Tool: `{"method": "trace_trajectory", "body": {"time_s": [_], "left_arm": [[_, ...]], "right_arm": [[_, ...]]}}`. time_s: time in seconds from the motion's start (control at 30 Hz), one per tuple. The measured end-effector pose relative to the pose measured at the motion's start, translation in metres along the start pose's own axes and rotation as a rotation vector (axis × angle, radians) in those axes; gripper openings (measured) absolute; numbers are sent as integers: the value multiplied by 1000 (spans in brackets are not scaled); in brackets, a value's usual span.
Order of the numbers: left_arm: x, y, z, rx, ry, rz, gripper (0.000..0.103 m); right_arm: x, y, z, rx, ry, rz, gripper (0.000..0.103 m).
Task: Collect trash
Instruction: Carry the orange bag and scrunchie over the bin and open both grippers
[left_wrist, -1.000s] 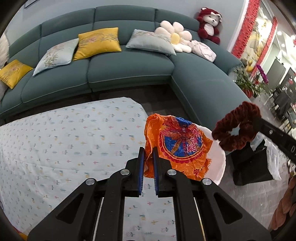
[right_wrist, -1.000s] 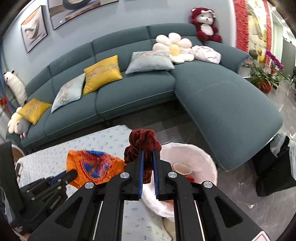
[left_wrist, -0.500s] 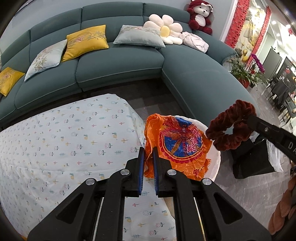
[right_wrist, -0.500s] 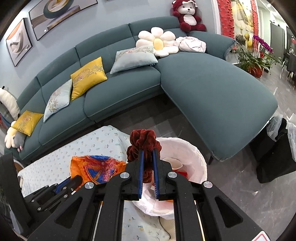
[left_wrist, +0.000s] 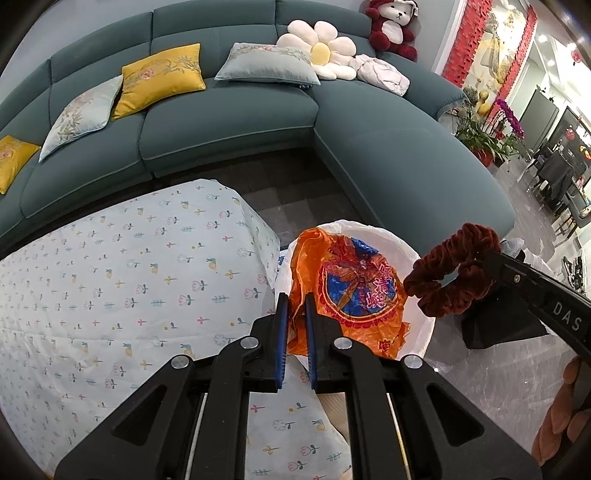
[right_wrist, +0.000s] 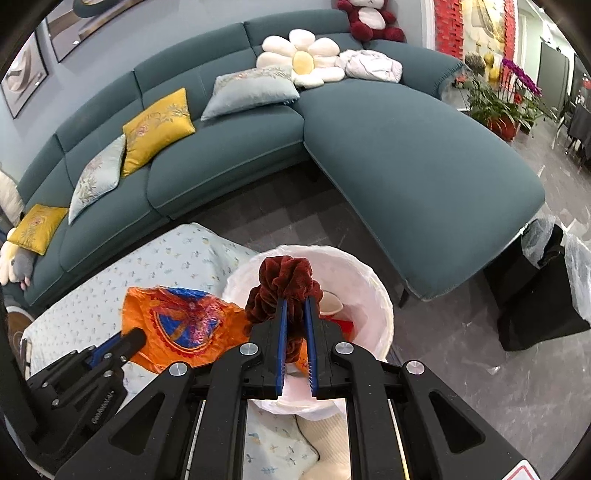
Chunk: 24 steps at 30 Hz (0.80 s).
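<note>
- Closest in, left gripper (left_wrist: 295, 301) clamped nearly shut on the near edge of a crumpled orange plastic bag (left_wrist: 351, 291); bag hanging forward off the blue pads, blue-and-red print facing up.
- Same deal on the other side: right gripper (right_wrist: 295, 304) pinched nearly shut on a dark red velvet scrunchie (right_wrist: 286, 280), loop bunched up past the fingertips.
- Key relation: white-lined trash bin (left_wrist: 424, 317) sitting straight below and just ahead of both loads. Scrunchie right over the open mouth, so right hand looks better placed. Bag draped across the bin's near-left rim, part of it maybe hanging over the table edge rather than the opening.
- Probably just a matter of letting go; scrunchie should drop clean, while the bag is light and floppy and could catch on the rim or slide out toward the table.
- Left of the bin, table under a floral tablecloth (left_wrist: 129, 288), its corner just beside the bin.
- View differences: right wrist shows the bin's inside, a paper cup (right_wrist: 330, 301) and something red already in there; left wrist has that blocked by the bag. Left wrist gives the scrunchie side-on as an open ring, plus fingers (left_wrist: 561, 417) of a hand at lower right.
- Farthest back, teal sectional sofa (right_wrist: 406, 155) with cushions.
</note>
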<state>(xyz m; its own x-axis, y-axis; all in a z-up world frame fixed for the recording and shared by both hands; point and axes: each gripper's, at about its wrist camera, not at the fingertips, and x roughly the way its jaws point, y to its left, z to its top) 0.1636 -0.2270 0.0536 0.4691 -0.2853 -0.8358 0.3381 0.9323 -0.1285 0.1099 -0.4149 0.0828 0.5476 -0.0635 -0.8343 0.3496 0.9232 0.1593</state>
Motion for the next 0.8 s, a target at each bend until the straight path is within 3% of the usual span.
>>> {"method": "trace_trajectory", "body": {"time_s": [0.2,0.3,0.4,0.57,0.8], "left_arm": [[9,-8,0,8,11,-12,9],[12,-13,0,12,10,-16,12],[13,-15,0,8,9,-18,14],[12,-13,0,0,7,-13,31],[8,-5,-1,-14,5,-6,37]], "right_arm": [[7,-6,-2,13,13,-6,9],[5,-4,-1,16,2,-21,13],[3,-1,0,15,-7,-26,26],[2,-1,-1,13,-11,-27,31],[-1,4,-1,-3,-21,-33,39]]}}
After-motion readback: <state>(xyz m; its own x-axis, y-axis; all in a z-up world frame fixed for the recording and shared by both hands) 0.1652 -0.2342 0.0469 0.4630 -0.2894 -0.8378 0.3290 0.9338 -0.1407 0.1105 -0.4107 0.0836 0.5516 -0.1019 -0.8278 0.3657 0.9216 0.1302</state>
